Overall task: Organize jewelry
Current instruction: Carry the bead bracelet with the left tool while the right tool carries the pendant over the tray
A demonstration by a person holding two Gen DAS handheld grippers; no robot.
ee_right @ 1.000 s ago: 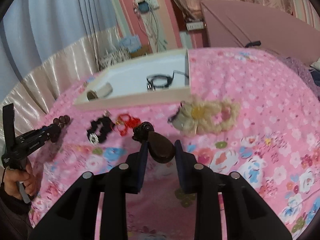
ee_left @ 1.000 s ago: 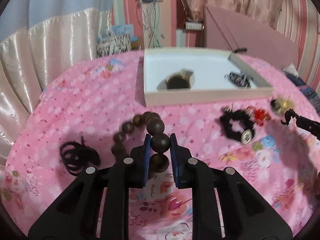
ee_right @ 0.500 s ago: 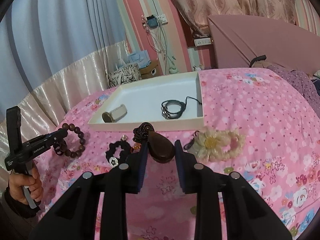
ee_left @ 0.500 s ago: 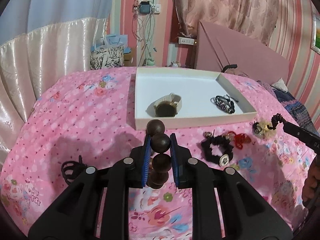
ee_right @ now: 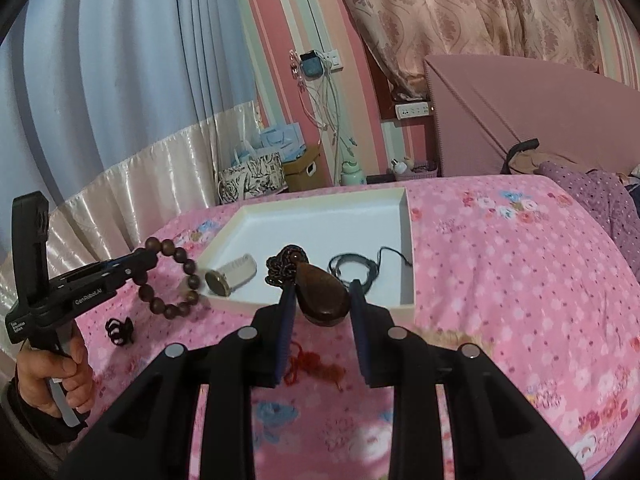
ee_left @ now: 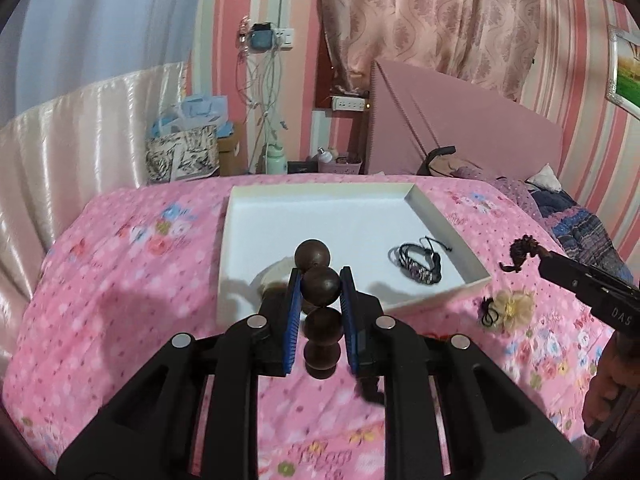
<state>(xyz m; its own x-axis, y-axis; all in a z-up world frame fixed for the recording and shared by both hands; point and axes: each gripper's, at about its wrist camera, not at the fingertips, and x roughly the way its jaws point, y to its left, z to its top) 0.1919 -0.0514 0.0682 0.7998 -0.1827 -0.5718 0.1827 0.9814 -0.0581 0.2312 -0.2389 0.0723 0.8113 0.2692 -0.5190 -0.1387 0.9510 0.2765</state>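
**Two grippers lifting jewelry above a pink bed**

Holding a bracelet of large dark wooden beads, the left gripper had its blue pads pinched on a single bead, with more beads standing above and hanging below the pads. In the right wrist view the whole bracelet hung as a loop from that gripper's tip, clear of the bedspread, and a person's hand gripped its handle at the lower left.

The right gripper was clamped on a dark brown teardrop pendant, whose knotted dark cord bunched just above the pads.

Both grippers hovered over a bed covered in a pink floral bedspread. A shallow white tray sat on the bed beyond them. Inside it lay a watch with a pale strap near the front left and a black cord bracelet toward the right.

On the bedspread beside the tray's right front corner lay a cream flower hair tie. A small black hair tie lay on the left, below the bead loop. A red knotted ornament showed between the right gripper's fingers, on the bedspread underneath.
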